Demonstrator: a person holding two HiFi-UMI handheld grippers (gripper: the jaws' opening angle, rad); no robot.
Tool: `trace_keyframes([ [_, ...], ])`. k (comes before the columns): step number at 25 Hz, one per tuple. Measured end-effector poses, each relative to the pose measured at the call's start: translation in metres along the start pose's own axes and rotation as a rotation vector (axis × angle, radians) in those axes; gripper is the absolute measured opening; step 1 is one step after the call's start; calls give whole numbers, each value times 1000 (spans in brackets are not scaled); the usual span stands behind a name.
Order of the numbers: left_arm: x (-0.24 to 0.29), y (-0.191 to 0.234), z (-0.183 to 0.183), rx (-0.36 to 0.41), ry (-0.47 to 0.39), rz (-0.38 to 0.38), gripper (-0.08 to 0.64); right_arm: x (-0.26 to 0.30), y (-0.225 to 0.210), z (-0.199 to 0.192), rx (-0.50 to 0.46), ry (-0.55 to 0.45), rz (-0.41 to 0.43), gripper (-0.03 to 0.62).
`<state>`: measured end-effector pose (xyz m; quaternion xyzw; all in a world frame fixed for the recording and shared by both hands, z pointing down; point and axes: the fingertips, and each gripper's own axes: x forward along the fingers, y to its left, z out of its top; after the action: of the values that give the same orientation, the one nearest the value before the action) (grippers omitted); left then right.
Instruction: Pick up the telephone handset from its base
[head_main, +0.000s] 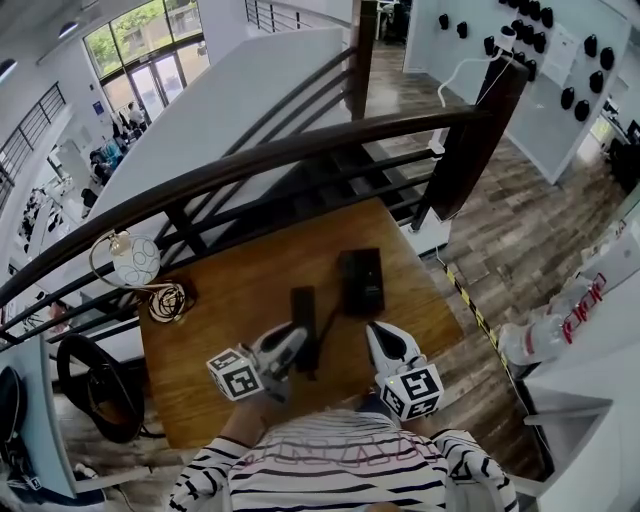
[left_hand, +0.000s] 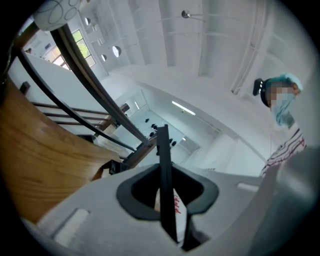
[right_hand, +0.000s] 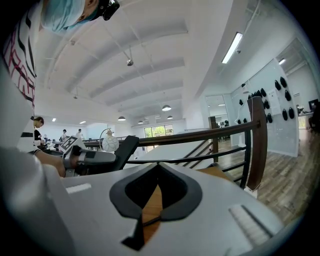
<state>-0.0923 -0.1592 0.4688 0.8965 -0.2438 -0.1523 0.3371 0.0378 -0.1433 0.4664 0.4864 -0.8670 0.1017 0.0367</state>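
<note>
The black telephone handset hangs just above the wooden table, lifted off its black base, which sits to its right. My left gripper is shut on the handset's near end. In the left gripper view the handset shows edge-on as a thin black bar clamped between the jaws of the left gripper. A dark cord runs from handset to base. My right gripper hovers beside the base, shut and empty. The right gripper view shows its tips together and the handset at the left.
A globe lamp with a brass arc and a coiled cable stand at the table's left edge. A dark stair railing runs behind the table. A black chair is at the left, with wood floor to the right.
</note>
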Motion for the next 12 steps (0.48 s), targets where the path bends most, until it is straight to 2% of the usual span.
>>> trace_keyframes([
  [12,-21,-6,0,4,-1,-17,72,-1,21,-8,3,-4,-25,2],
])
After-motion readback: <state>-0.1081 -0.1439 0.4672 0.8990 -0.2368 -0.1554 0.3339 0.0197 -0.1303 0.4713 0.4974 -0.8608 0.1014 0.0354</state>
